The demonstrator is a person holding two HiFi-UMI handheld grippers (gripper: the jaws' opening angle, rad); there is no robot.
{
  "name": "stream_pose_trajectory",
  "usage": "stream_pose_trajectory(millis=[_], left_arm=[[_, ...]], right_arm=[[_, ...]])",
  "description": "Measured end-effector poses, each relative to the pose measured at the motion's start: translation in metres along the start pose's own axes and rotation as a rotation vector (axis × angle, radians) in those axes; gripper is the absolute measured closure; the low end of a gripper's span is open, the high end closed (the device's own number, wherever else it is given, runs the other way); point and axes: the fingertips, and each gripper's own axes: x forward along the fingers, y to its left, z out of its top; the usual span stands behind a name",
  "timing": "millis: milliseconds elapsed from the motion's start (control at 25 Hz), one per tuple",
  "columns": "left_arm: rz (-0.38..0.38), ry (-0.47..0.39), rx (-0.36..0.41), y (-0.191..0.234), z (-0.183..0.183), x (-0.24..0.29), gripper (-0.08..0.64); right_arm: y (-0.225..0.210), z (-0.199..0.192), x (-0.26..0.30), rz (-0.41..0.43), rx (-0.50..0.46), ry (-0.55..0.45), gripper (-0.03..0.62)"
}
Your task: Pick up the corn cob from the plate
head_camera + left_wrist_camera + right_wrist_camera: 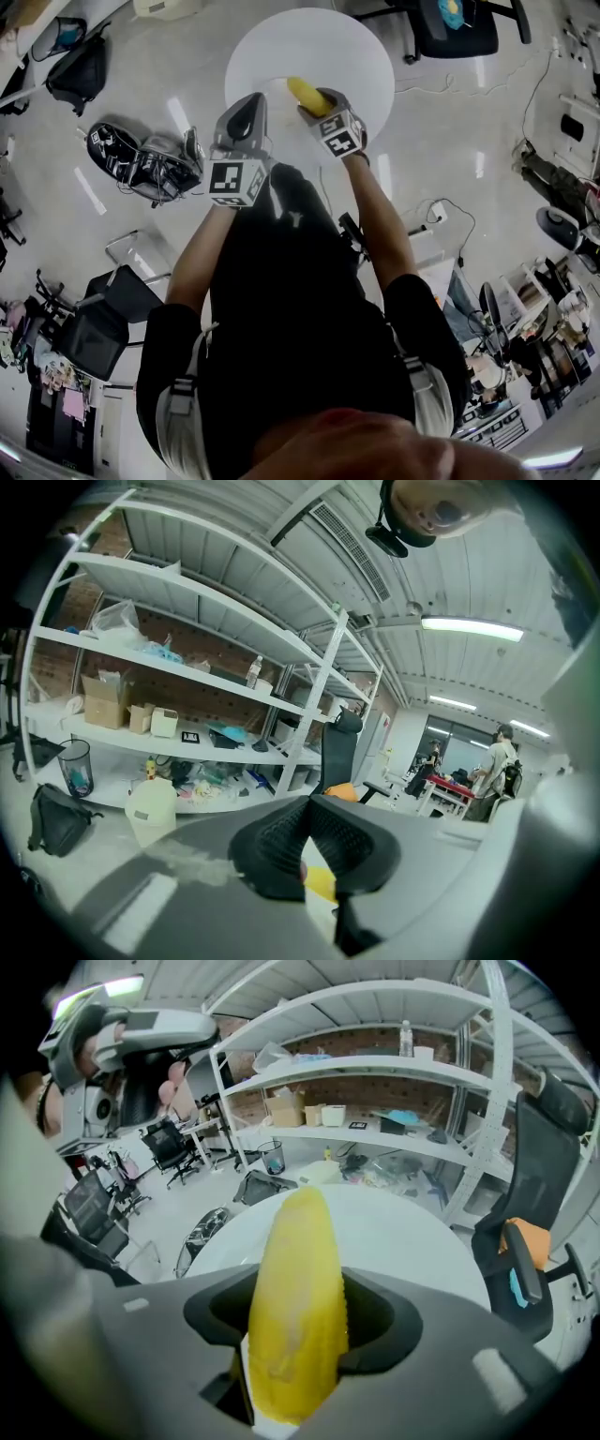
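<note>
Right claw [322, 101] clamps the corn cob [295, 1307] over the round white bench [366, 56]; left claw [307, 810] closed, empty

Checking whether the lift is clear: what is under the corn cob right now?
Under the corn cob, clamped in the right gripper, only the white round table shows. No plate is visible; the spot directly beneath is covered by cob and jaws.

I have the corn cob [306, 94] between the jaws of the right gripper [317, 103], above the table [361, 52]. Beside it, leftward, the left gripper [246, 117]. Bags [141, 159] on floor [450, 141] left of table; chair [459, 28] behind it.
</note>
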Motion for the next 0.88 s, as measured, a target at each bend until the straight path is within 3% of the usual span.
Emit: stream_pose_trajectory(millis=[560,880], left_arm=[[-0.028,-0.044,0.016,-0.04,0.019,-0.021,0.554],[-0.047,-0.058,0.027,-0.065,0.03,-0.023,0.554]], right_arm=[[-0.014,0.014,-0.061,-0.102,0.185,-0.159,0.333],[-0.021,0.03,-0.1,-0.146,0.24,-0.255,0.333]])
